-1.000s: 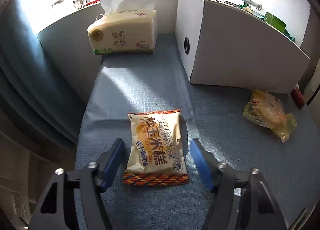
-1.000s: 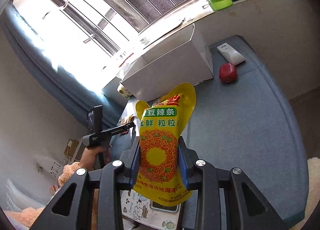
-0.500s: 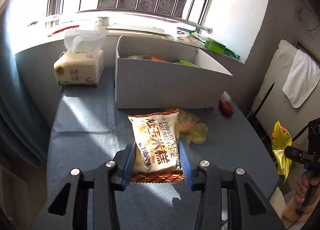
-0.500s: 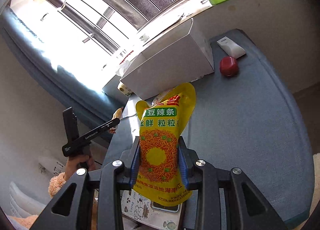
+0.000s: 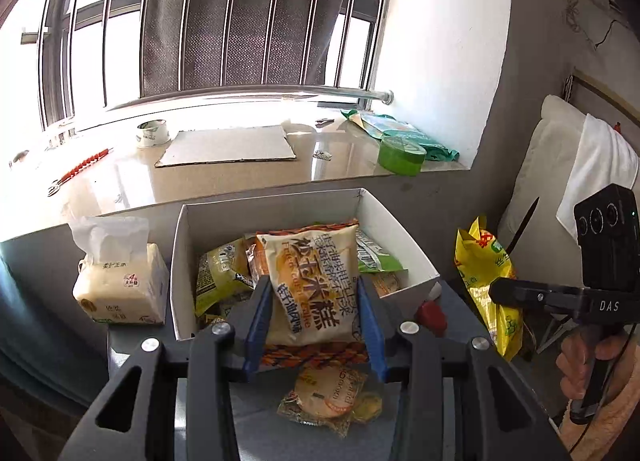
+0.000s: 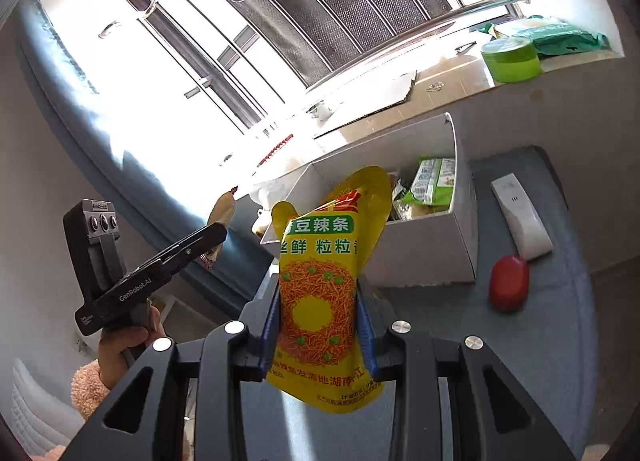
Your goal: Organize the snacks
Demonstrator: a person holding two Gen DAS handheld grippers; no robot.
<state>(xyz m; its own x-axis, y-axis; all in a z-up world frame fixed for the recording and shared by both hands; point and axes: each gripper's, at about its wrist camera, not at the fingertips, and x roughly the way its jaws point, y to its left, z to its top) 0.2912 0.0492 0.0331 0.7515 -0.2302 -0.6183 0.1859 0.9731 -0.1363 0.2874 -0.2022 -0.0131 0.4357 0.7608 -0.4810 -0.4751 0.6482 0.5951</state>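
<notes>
My left gripper is shut on a cream corn-cake packet with an orange hem, held in the air in front of the open white box. Several snack packets lie inside the box. My right gripper is shut on a yellow spicy-strip pouch, upright, in front of the same white box. The left wrist view shows that yellow pouch right of the box. A clear packet of round biscuits lies on the blue table below my left gripper.
A tissue pack stands left of the box. A red object and a white remote lie to its right. The windowsill behind carries a cardboard sheet, a tape roll and a green tub.
My left gripper closed on the corn-cake packet and lifted it off the table, up in front of the box. My right gripper carried the yellow pouch closer to the box.
</notes>
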